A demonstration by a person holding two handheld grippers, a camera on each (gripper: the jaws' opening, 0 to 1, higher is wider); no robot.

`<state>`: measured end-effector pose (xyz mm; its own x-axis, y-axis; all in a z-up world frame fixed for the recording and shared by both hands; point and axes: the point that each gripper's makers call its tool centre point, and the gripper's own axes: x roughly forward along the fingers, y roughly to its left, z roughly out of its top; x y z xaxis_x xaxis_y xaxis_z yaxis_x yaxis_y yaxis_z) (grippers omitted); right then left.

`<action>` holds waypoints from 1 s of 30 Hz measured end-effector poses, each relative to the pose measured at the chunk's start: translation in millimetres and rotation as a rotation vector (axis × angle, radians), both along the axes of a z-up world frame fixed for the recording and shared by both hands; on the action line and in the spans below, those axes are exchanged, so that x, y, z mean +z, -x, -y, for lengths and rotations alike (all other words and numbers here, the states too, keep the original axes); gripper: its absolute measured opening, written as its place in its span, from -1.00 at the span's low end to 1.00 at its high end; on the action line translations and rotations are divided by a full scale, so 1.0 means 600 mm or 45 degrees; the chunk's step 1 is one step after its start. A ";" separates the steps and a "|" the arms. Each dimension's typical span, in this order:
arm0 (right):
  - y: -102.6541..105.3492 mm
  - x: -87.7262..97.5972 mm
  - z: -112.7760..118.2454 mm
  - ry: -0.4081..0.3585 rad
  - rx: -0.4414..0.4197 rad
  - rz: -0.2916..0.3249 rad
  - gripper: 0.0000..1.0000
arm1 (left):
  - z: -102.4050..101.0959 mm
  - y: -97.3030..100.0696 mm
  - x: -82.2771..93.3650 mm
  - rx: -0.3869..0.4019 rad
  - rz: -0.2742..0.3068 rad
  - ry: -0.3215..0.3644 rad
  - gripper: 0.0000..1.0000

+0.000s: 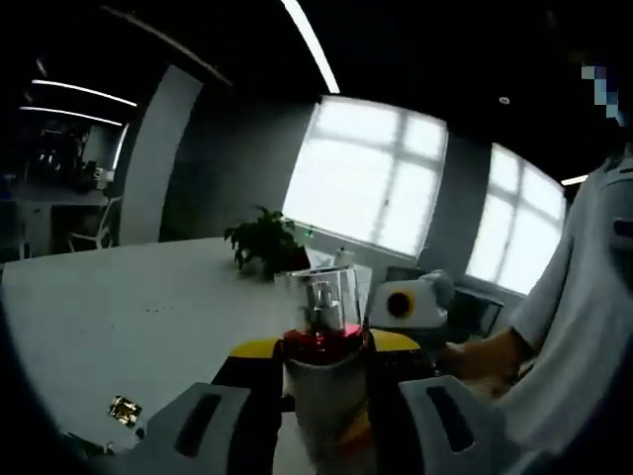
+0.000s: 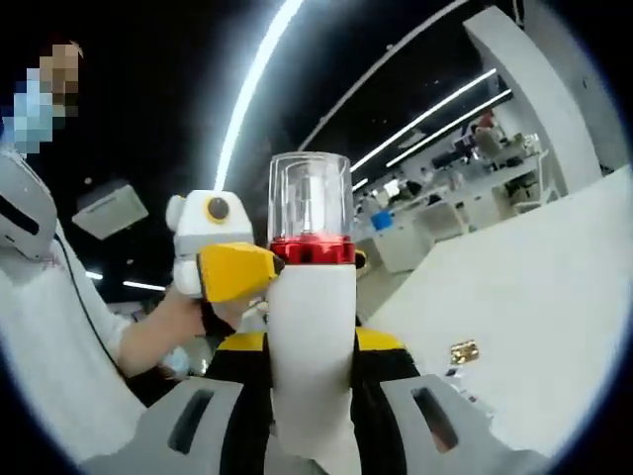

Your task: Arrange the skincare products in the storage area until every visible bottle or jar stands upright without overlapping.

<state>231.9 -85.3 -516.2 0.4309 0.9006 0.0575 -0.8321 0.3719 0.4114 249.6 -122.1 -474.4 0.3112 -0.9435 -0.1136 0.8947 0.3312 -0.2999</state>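
Bottle, white cyl. body, red collar, clear plastic cap (image 2: 311, 297): pinched betw. both grippers, right gripper (image 2: 313, 416) low on body, left gripper (image 1: 318, 416) likewise; long axis along jaws, held above white table (image 1: 129, 307).

Left gripper (image 1: 324, 416): grey jaws with dark oval slots, black body, yellow trim. Right gripper (image 2: 312, 421): same grey slotted jaws, black body, yellow trim, plus a white housing with a yellow face. Person (image 1: 584, 327): white short-sleeved shirt.
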 end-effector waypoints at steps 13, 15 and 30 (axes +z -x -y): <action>0.029 0.016 -0.014 -0.038 0.141 0.047 -0.44 | -0.004 0.022 0.007 -0.157 -0.034 0.033 -0.42; 0.034 0.009 -0.016 0.002 0.172 0.052 -0.44 | 0.002 0.027 0.005 -0.160 -0.004 0.016 -0.43; 0.046 -0.082 -0.004 0.530 0.240 0.352 -0.42 | 0.017 0.068 -0.068 -0.222 0.237 -0.249 -0.44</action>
<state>204.1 -82.8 -565.2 0.2785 0.9318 -0.2328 -0.9568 0.2902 0.0168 209.0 -132.5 -515.4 0.1790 -0.9505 -0.2541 0.9765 0.2030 -0.0718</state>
